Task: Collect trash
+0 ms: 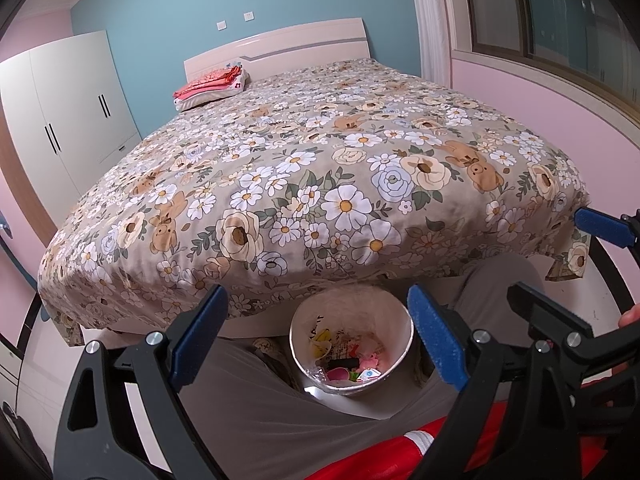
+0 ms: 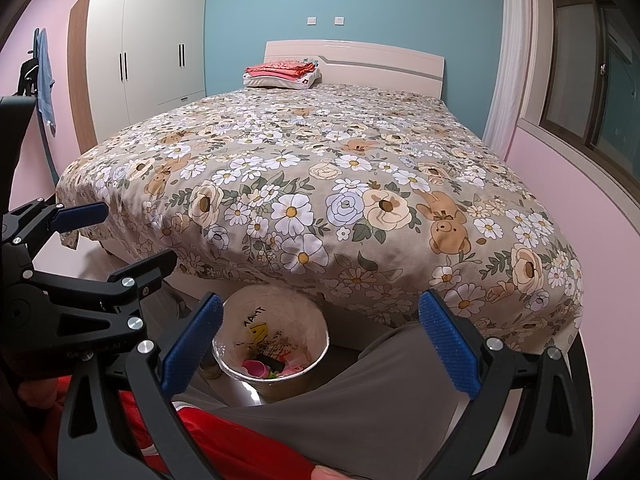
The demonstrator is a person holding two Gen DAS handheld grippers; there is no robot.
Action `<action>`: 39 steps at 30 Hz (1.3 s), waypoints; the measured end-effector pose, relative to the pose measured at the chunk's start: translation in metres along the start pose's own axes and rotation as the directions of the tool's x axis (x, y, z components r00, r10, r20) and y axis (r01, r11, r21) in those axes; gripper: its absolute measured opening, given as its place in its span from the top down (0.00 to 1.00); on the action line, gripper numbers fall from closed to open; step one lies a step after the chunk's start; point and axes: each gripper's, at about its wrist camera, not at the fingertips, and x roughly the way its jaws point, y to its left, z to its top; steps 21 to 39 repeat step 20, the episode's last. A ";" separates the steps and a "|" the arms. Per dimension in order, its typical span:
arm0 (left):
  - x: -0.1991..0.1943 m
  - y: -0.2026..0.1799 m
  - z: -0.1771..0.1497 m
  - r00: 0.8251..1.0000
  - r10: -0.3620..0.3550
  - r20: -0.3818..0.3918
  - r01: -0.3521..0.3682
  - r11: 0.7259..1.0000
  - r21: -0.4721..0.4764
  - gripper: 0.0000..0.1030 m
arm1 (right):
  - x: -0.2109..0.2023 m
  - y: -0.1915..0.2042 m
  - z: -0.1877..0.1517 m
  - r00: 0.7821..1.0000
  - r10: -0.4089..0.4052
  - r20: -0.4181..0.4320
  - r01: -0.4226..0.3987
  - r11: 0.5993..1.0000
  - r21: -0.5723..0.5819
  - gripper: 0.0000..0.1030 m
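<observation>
A white lined trash bin (image 1: 405, 330) stands on the floor at the foot of the bed, between the person's grey-trousered knees; it also shows in the right wrist view (image 2: 320, 340). Colourful trash (image 1: 352, 364) lies in its bottom, also seen in the right wrist view (image 2: 268, 362). My left gripper (image 1: 316, 336) is open and empty, held above the bin. My right gripper (image 2: 320, 344) is open and empty, also above the bin. Each gripper shows in the other's view: the right one (image 1: 560, 256) and the left one (image 2: 132, 236), both open.
A large bed with a floral cover (image 1: 304, 160) fills the room ahead; folded red and white bedding (image 1: 212, 86) lies near the headboard. A white wardrobe (image 2: 144, 48) stands at the left. A window (image 2: 592, 72) and pink wall are on the right.
</observation>
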 end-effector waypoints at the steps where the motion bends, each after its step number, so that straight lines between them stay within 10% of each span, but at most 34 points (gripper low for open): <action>1: 0.000 0.001 0.001 1.000 0.000 0.000 0.000 1.000 0.000 0.13 | 0.000 0.000 0.000 1.000 0.000 0.000 0.000 1.000 0.000 0.04; 39: 0.002 0.005 0.004 1.000 -0.009 -0.015 0.009 1.000 -0.012 0.13 | -0.002 0.009 0.001 1.000 0.005 -0.003 -0.005 1.000 -0.002 0.04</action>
